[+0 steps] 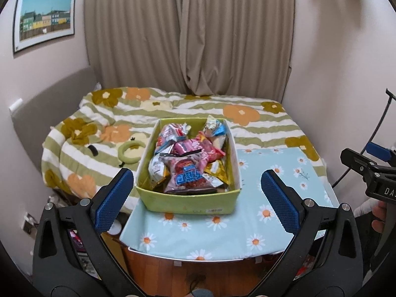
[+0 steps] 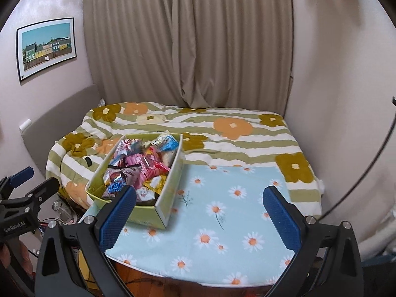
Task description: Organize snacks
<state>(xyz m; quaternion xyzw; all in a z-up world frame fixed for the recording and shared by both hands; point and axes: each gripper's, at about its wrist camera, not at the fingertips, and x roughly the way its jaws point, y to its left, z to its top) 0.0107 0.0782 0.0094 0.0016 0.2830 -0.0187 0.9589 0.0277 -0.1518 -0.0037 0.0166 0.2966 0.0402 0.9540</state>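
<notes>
A green cardboard box [image 1: 190, 201] stands on a light blue daisy-print cloth [image 1: 272, 222] over a small table. It is heaped with several snack packets [image 1: 188, 158], mostly pink, red and silver. My left gripper [image 1: 196, 198] is open and empty, its blue pads level with the box's near end, one on each side. In the right wrist view the box [image 2: 162, 212] sits at the left of the cloth [image 2: 235, 210] with the packets [image 2: 141, 165] inside. My right gripper [image 2: 199, 219] is open and empty above the cloth, to the right of the box.
A bed with a green-striped flowered quilt [image 1: 173, 109] lies behind the table, with a green ring [image 1: 130, 152] on it. Beige curtains [image 1: 190, 32] and walls close in the back and sides. The right gripper also shows at the right edge of the left wrist view [image 1: 371, 170].
</notes>
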